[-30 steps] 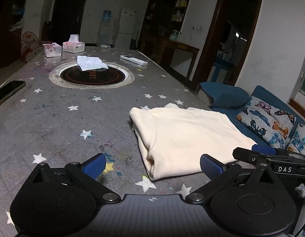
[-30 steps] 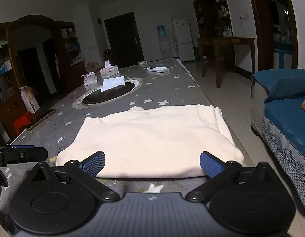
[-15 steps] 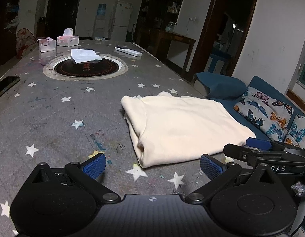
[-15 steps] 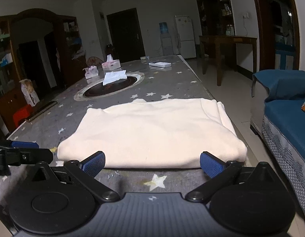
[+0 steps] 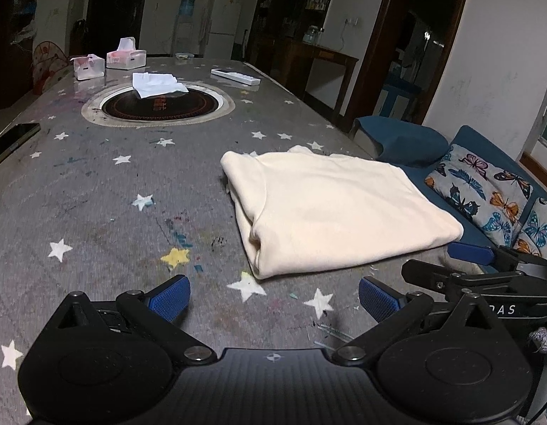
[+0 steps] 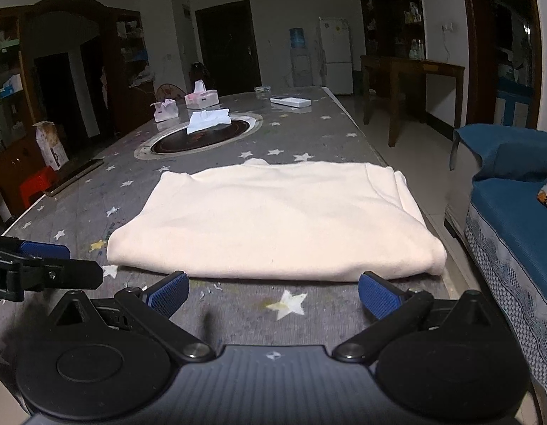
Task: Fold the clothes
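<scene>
Cream fabric, a single garment [image 6: 273, 226], lies on the grey star-patterned table [image 5: 96, 194] as a flat, roughly rectangular bundle. Its layers are stacked and visible at the left edge in the left wrist view and at the right edge in the right wrist view. The near edge is a smooth rounded fold.

Progress assessment: the folding appears complete or nearly so. No sleeve or loose hem protrudes from the bundle. Any remaining work is judged to be one further halving or a final smoothing pass; the pictures do not settle which.

Claw state:
- Left claw [image 5: 275, 292]: spread wide, holding nothing, just short of the near left corner of the garment.
- Right claw [image 6: 273, 292]: spread wide, holding nothing, just short of the near edge of the garment.

Neither claw touches the fabric.

Containers:
- Pink tissue box [image 5: 126, 59] at the far end of the table, with a tissue standing out of its top slot.
- Smaller white-and-pink tissue pack [image 5: 89, 67] just beside it, open at the top; contents cannot be told.

A loose white tissue [image 5: 156, 85] lies on the round black inset [image 5: 160, 104] at mid-table, well apart from the garment.
</scene>
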Demonstrator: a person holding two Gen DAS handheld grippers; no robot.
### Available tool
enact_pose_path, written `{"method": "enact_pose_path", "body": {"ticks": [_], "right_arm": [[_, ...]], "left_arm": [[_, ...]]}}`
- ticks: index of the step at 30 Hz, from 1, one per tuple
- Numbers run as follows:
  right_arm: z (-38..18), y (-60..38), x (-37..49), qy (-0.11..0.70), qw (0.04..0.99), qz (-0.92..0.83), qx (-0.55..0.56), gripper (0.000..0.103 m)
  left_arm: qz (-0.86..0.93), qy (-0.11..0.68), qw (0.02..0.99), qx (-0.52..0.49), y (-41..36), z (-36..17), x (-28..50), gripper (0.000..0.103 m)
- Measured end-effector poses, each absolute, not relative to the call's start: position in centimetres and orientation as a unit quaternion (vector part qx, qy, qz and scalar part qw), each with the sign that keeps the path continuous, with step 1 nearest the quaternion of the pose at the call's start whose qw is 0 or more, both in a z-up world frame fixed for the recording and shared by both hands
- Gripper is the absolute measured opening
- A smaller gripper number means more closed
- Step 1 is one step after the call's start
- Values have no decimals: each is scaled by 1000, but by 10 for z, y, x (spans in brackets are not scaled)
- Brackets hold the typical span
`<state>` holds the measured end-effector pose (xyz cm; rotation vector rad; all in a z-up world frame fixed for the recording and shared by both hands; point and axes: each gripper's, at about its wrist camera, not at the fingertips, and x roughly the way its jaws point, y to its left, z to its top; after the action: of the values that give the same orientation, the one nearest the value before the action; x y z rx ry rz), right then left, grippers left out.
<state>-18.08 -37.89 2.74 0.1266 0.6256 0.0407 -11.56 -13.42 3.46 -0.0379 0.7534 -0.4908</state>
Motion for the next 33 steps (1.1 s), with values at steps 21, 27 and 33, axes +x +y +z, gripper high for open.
{"method": "enact_pose_path", "body": {"ticks": [21, 27, 33], "right_arm": [[29, -373, -193, 315, 947, 7, 57, 103], [31, -372, -196, 312, 948, 8, 56, 103], [30, -371, -199, 314, 948, 7, 55, 103]], "left_arm": [[-235, 369, 899, -16, -137, 36, -127, 103], [-233, 373, 898, -10, -140, 35, -128, 103], [-230, 375, 898, -8, -140, 36, -129, 103]]}}
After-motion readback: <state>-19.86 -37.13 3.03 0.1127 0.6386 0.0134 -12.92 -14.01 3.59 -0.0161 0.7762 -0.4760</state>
